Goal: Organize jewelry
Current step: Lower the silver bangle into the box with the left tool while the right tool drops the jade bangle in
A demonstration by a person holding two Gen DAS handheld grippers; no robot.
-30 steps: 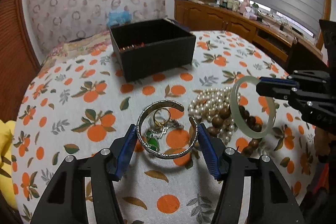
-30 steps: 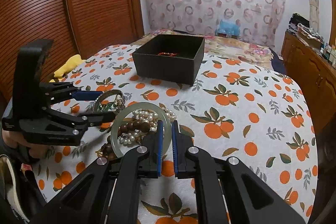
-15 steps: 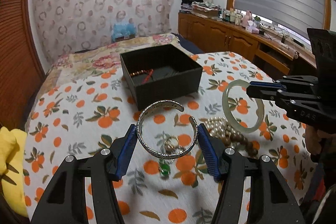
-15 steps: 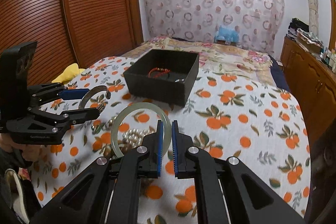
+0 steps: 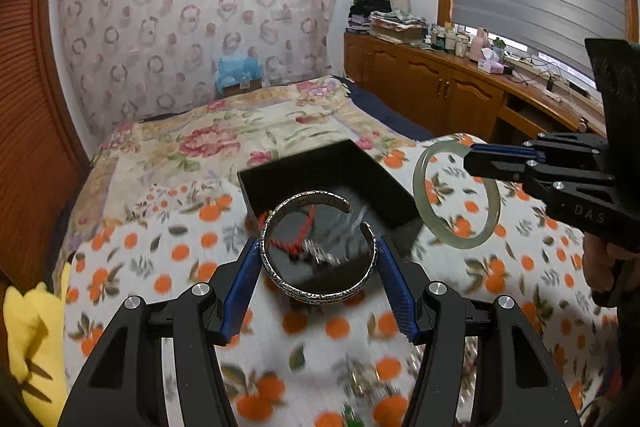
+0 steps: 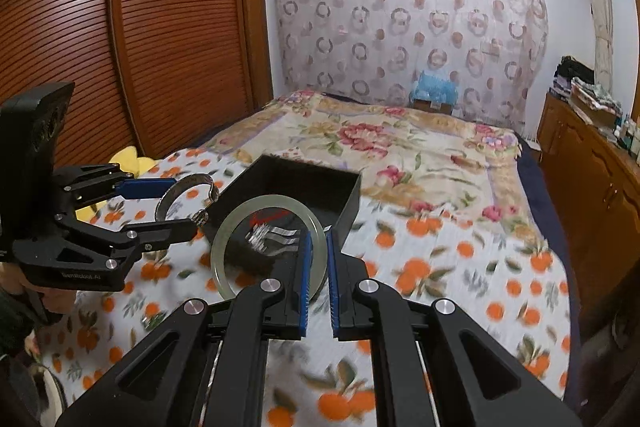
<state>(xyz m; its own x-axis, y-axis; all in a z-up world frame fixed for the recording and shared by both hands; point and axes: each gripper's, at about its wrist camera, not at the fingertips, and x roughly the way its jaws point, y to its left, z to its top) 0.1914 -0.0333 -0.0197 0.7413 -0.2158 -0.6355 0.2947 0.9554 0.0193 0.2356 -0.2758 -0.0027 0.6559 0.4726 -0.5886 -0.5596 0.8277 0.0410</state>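
Observation:
My left gripper (image 5: 318,259) is shut on an engraved silver cuff bangle (image 5: 316,293), held by its two sides in the air over the near part of a black open box (image 5: 352,167). A red bead bracelet (image 5: 296,239) and a silvery piece lie inside the box. My right gripper (image 6: 319,247) is shut on the rim of a pale green jade bangle (image 6: 224,247), held upright just before the black box (image 6: 352,203). In the left wrist view the jade bangle (image 5: 456,239) hangs to the right of the box; in the right wrist view the silver cuff (image 6: 176,193) shows at the left.
The box stands on a bed under an orange-print cloth (image 5: 152,267), with a floral blanket (image 6: 400,143) beyond. A yellow cloth (image 5: 28,339) lies at the left edge. Wooden cabinets (image 5: 448,95) with clutter run along the right wall. A wooden wardrobe (image 6: 120,47) stands left.
Both grippers have lifted off the jewelry pile and carried their bangles forward to the black box, which now looks larger and closer. The pearl and bead pile has dropped out of view.

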